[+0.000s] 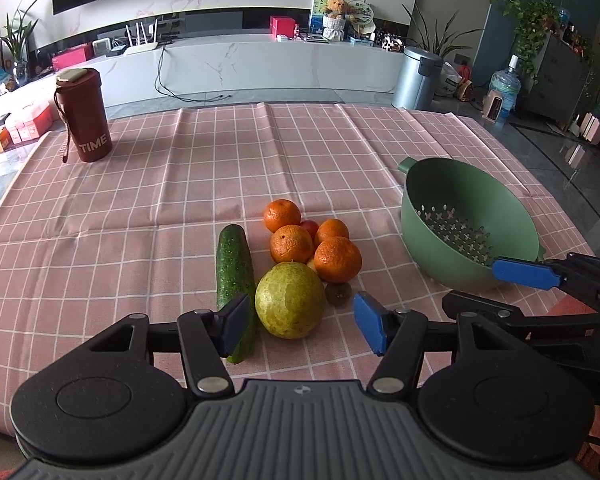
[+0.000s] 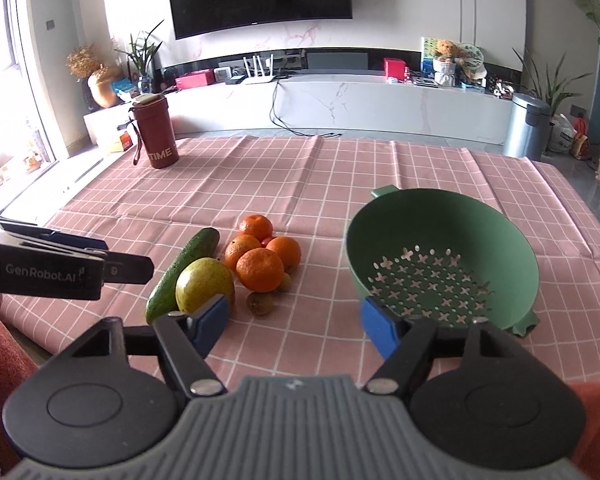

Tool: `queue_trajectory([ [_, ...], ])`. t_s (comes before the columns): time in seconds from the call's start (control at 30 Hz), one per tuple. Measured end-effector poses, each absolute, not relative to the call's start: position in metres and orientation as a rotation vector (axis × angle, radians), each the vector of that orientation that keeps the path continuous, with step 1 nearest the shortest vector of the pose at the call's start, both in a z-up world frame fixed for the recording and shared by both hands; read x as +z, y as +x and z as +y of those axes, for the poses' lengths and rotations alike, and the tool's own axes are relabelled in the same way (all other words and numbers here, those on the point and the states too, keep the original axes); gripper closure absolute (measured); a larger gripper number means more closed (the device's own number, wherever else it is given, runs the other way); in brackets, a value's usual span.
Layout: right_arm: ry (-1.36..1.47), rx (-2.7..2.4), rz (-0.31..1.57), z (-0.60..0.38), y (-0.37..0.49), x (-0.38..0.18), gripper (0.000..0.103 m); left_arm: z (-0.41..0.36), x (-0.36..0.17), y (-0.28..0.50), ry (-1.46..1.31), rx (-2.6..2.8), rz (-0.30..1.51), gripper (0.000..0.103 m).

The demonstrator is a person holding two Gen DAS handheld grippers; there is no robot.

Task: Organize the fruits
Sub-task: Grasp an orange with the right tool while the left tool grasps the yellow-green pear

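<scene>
Cucumber (image 1: 235,276) lies flat, long axis running front-to-back; L tongs (image 1: 300,326) & R tongs (image 2: 296,326) both spread.

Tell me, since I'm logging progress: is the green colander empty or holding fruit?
Empty. The green colander shows only its bare perforated bottom in both views; the fruit pile lies on the tablecloth beside it.
</scene>
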State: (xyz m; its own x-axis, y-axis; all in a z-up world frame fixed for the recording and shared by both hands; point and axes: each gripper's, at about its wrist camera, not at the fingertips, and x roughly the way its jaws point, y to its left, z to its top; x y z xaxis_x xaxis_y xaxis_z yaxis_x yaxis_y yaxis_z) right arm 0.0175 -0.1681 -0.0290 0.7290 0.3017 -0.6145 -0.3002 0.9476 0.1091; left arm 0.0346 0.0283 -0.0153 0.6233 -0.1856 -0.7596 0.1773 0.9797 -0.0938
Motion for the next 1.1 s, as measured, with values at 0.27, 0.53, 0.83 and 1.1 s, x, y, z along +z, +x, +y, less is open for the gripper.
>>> queue_trajectory([
  [0.27,-0.134,0.459,0.679,-0.141,0.057,-0.051,0.061,0.024,-0.046,0.056,0.058,-0.269,0.897,0.033],
  [0.53,0.021,0.506,0.789,-0.139,0.107,-0.073,0.062,0.026,-0.063,0.064,0.111,-0.314,0.887,0.032],
  [0.83,0.072,0.539,0.788,-0.123,0.128,-0.084,0.056,0.012,-0.074,0.073,0.207,-0.295,0.878,0.032],
  [1.1,0.051,0.530,0.772,-0.119,0.132,-0.091,0.054,0.004,-0.083,0.077,0.263,-0.276,0.874,0.031],
])
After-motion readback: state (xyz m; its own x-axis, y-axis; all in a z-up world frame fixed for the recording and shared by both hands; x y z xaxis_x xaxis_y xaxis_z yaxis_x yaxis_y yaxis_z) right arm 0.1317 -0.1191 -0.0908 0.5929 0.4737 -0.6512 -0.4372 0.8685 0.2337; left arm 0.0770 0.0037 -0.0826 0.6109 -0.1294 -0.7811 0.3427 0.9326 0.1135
